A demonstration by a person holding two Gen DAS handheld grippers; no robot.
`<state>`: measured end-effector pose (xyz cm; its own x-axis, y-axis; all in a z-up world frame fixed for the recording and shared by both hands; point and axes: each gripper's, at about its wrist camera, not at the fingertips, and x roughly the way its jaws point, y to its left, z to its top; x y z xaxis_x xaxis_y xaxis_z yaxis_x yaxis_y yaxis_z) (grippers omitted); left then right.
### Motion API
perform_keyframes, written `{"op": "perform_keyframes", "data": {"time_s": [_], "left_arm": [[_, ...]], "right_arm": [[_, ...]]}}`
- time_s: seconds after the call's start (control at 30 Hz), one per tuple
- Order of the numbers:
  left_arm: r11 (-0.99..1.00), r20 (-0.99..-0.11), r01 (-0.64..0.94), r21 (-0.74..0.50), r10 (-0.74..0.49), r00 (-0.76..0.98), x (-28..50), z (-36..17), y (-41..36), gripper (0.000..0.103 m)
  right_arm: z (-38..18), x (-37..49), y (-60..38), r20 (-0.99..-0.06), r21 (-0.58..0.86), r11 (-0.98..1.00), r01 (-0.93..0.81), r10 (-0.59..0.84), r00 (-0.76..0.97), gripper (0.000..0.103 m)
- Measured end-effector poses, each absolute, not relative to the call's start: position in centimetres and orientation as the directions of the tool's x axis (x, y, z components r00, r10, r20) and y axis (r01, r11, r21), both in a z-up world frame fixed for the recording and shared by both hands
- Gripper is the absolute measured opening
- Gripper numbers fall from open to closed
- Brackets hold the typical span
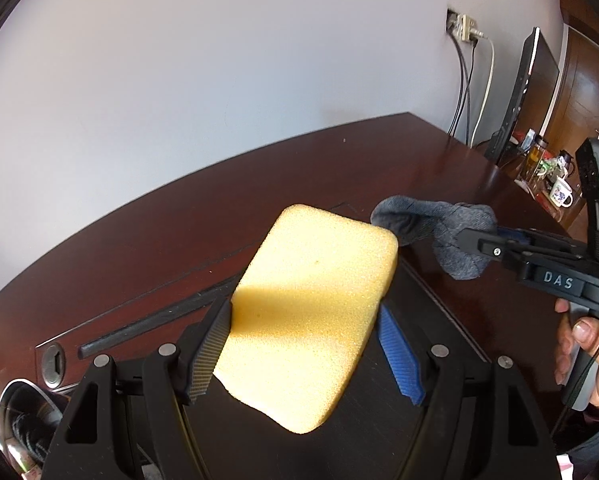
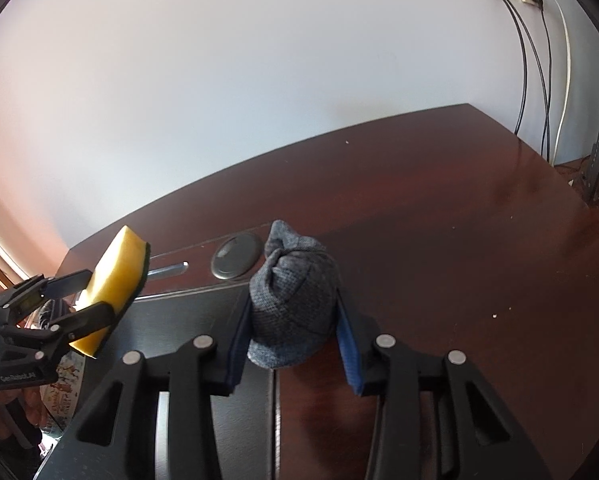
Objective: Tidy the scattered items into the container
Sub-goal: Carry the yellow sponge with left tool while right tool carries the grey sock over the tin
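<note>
My left gripper is shut on a yellow sponge with a dark green underside, held tilted above the dark wooden desk. It also shows at the left of the right wrist view. My right gripper is shut on a bunched grey sock, held above the desk. In the left wrist view the sock hangs from the right gripper just right of the sponge. No container shows clearly.
A round grommet cover and a slot sit in the desk. A monitor, cables, a mug and bottles stand at the far right. A metal bin rim shows low at left.
</note>
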<state>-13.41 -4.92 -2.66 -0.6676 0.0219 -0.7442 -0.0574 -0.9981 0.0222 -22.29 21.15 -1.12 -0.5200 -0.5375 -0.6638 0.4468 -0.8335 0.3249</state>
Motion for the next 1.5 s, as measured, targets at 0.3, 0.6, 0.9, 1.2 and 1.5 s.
{"op": "perform_keyframes", "data": {"time_s": [0.3,0.6,0.9,1.2,1.5], "left_arm": [[-0.999,-0.706,-0.030,0.023,0.005,-0.708,-10.3,-0.4,-5.6,0.074],[-1.000,-0.669,0.011,0.020,-0.021,-0.743,-7.1,1.5,-7.1,0.074],[-0.999,-0.642,0.033,0.007,-0.030,-0.766,-4.3,2.7,-9.2,0.074],[-0.997,-0.618,0.072,-0.013,-0.048,-0.784,-1.5,3.1,-11.8,0.074],[-0.988,-0.614,0.150,-0.026,-0.103,-0.783,2.1,2.9,-15.9,0.074]], "right_arm": [[0.9,-20.1,19.8,-0.633,0.322,-0.808,0.493,-0.571,-0.523,0.040],[2.8,-18.1,18.1,-0.606,0.314,-0.782,0.538,-0.601,-0.521,0.040],[4.0,-16.6,15.4,-0.598,0.290,-0.763,0.578,-0.616,-0.513,0.040],[4.9,-15.3,13.0,-0.593,0.271,-0.738,0.618,-0.634,-0.497,0.040],[5.2,-14.9,9.7,-0.591,0.255,-0.701,0.666,-0.658,-0.466,0.040]]}}
